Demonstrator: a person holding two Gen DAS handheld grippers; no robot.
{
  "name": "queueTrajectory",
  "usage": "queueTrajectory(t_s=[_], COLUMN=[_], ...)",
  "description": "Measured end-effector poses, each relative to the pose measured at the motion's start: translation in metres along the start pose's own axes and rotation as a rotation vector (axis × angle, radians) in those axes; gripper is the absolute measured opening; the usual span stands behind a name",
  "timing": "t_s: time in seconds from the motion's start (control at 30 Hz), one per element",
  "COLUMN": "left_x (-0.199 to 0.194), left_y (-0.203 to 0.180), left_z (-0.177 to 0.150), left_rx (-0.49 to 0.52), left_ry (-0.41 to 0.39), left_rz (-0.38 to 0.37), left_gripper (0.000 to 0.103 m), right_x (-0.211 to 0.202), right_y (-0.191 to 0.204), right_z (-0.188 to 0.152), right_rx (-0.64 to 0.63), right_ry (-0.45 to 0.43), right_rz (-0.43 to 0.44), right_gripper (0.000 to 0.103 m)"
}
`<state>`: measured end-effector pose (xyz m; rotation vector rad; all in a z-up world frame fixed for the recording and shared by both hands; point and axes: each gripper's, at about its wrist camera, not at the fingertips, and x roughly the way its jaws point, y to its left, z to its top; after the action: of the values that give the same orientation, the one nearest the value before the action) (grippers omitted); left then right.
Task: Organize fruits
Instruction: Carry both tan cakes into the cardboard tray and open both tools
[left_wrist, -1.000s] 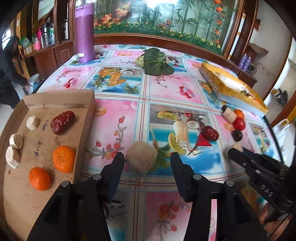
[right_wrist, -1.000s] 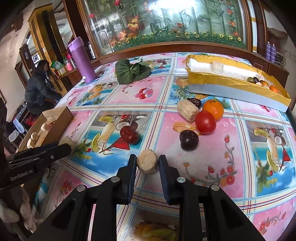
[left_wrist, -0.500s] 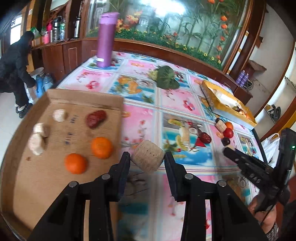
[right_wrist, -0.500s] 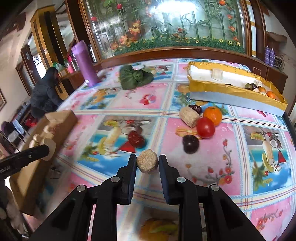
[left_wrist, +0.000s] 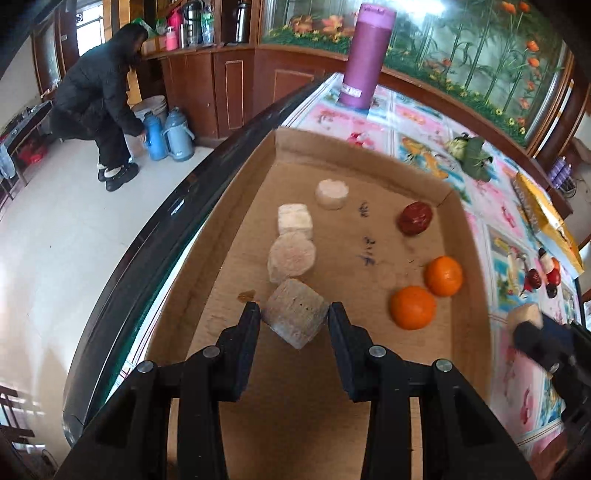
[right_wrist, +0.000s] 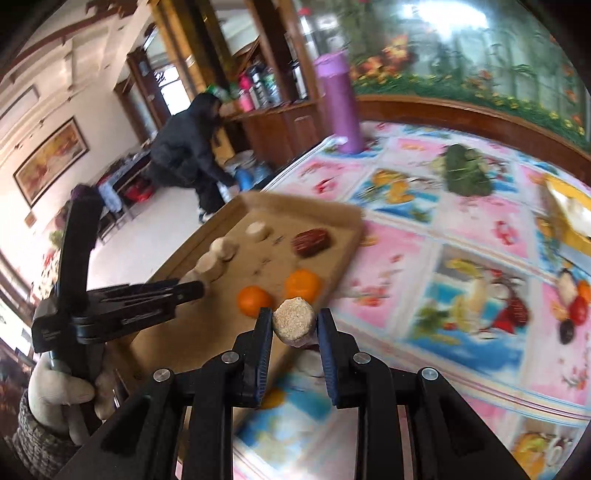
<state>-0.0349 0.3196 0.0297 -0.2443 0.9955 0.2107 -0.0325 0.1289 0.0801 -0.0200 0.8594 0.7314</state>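
My left gripper (left_wrist: 294, 312) is shut on a beige cylindrical chunk (left_wrist: 295, 323), held low over the near left part of the cardboard tray (left_wrist: 332, 387). A row of three pale chunks (left_wrist: 291, 256), a red date (left_wrist: 414, 218) and two oranges (left_wrist: 412, 307) lie in the tray. My right gripper (right_wrist: 295, 317) is shut on a smaller beige round piece (right_wrist: 294, 321) above the tray's (right_wrist: 207, 325) right rim, near the oranges (right_wrist: 254, 300). The left gripper (right_wrist: 199, 290) shows at the left of the right wrist view. The right gripper (left_wrist: 532, 328) shows at the right edge of the left wrist view.
A small pile of fruits (right_wrist: 572, 306) remains on the patterned tablecloth at the right. A purple flask (left_wrist: 364, 55), green leaves (left_wrist: 474, 157) and a yellow box (left_wrist: 546, 218) stand farther back. The table's dark edge (left_wrist: 177, 206) runs beside the tray; a person (left_wrist: 99, 99) crouches on the floor.
The left gripper closed on the chunk on the table and carried it left over the tray. The right gripper carried its round piece left to the tray's rim.
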Motion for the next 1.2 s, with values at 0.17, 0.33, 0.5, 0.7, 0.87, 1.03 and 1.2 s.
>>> queueTrajectory(t_s=[0.17,0.33,0.5,0.7,0.87,1.03,1.2], left_x=[0.002,-0.001,-0.023,-0.059,-0.078,-0.091,-0.108], left_y=[-0.002,0.007,0.016,0.027,0.021,-0.001,-0.026], left_z=[0.009,0.01,0.008,0.002,-0.008,-0.018,-0.025], left_rx=[0.028,-0.006,-0.051,-0.116,-0.132,-0.087,-0.019], left_ry=[0.002,-0.012,-0.082,-0.172,-0.223,-0.255,-0.295], left_rz=[0.019,-0.028,-0.051,-0.068,-0.077,-0.108,-0.089], left_gripper=[0.038,0.038,0.048,0.07,0.088,0.089,0.089], right_x=[0.048,0.073,0.085,0.071,0.033,-0.01,-0.064], right_y=[0.03,0.042,0.049,0.055,0.046,0.021,-0.016], right_z=[-0.005,-0.007,-0.006,-0.005,-0.002,-0.005,-0.012], right_rx=[-0.059,-0.094,-0.13,-0.148,-0.133,-0.079,-0.048], right_ry=[0.103,0.142,0.141,0.086,-0.023,-0.114,-0.196], right_rz=[0.001,-0.026,-0.049,-0.045,-0.079,-0.136,-0.242], right_gripper=[0.028,0.028,0.028,0.05,0.075,0.091,0.095])
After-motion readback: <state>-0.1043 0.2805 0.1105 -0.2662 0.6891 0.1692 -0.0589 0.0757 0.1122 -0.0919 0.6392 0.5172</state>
